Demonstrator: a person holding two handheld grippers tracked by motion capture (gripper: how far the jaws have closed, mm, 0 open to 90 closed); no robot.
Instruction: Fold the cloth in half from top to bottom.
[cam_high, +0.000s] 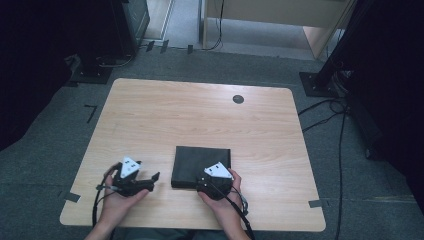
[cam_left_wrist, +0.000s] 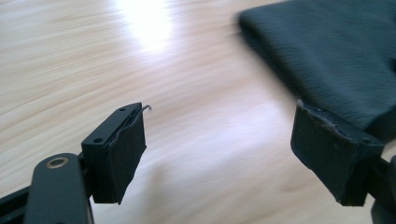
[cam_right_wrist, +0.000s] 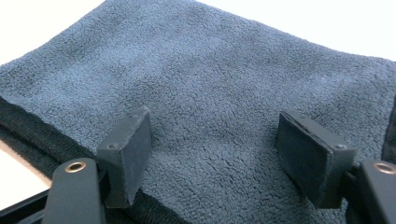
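Cloth: a dark folded cloth (cam_high: 201, 166) is lying flat on the bench (cam_high: 200, 120), near the person's edge and a little right of the middle.
Right gripper (cam_high: 216, 184): it is hovering over the cloth's near right corner, jaws standing apart with fleece under them and nothing pinched between the pads.
Left gripper (cam_high: 150, 179): it is sitting just left of the cloth over bare wood, jaws spread wide and gripping nothing.
Step in hand: by my reading, the folded cloth is lying released and both grippers are standing free of it.
Next move: probably another fold or lifting it away, which is calling for each gripper to pinch an edge cleanly.
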